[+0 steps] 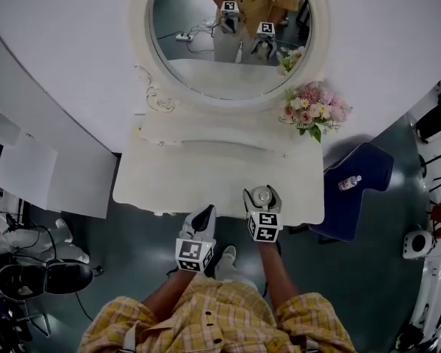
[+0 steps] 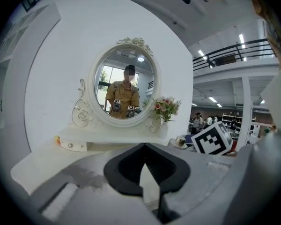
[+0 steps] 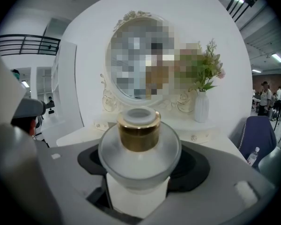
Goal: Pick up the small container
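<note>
The small container [image 3: 139,142] is a round frosted jar with a gold collar and a white top. My right gripper [image 3: 140,162] is shut on its body, one jaw on each side. In the head view the container [image 1: 262,195] sits in the right gripper [image 1: 262,199] over the front edge of the white dressing table [image 1: 206,175]. My left gripper [image 1: 203,215] hovers just left of it, off the table's front edge, shut with nothing in it. The left gripper view shows its fingertips [image 2: 144,146] meeting, and the right gripper's marker cube [image 2: 211,138] to the right.
An oval mirror [image 1: 231,35] stands at the back of the table, with a vase of pink flowers [image 1: 314,109] at its right. A blue chair [image 1: 356,190] holding a small bottle [image 1: 349,183] stands right of the table. Cables and gear lie on the floor at left [image 1: 37,274].
</note>
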Tool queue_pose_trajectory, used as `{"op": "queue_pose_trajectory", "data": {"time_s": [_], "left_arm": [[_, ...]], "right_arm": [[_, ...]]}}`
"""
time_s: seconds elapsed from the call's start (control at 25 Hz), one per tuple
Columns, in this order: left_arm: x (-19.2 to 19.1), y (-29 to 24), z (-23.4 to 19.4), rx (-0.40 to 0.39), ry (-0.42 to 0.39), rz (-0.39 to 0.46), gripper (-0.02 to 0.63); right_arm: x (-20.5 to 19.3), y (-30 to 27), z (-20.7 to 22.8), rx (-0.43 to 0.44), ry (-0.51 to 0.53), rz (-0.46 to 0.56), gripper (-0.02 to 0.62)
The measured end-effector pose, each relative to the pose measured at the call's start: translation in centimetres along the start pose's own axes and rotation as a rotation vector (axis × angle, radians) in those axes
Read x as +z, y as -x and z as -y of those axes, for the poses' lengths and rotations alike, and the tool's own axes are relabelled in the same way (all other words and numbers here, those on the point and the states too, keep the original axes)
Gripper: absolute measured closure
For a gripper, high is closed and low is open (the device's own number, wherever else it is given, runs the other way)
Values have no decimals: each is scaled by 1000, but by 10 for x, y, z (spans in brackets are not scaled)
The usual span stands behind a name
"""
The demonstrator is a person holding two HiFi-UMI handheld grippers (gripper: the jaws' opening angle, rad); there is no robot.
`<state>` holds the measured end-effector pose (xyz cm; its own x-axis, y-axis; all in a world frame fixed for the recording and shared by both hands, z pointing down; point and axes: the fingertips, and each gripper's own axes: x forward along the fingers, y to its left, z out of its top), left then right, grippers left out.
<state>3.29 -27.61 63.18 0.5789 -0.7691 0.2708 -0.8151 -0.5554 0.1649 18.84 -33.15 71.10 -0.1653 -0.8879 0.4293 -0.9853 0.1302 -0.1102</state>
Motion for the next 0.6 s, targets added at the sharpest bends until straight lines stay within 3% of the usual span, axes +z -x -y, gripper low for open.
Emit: {"op": "queue_pose_trajectory", "data": {"time_s": [0.6], "left_arm": [[37,22,3,-38,-27,70,606]], "right_arm": [[57,63,-46,31,-3,99,255]]}}
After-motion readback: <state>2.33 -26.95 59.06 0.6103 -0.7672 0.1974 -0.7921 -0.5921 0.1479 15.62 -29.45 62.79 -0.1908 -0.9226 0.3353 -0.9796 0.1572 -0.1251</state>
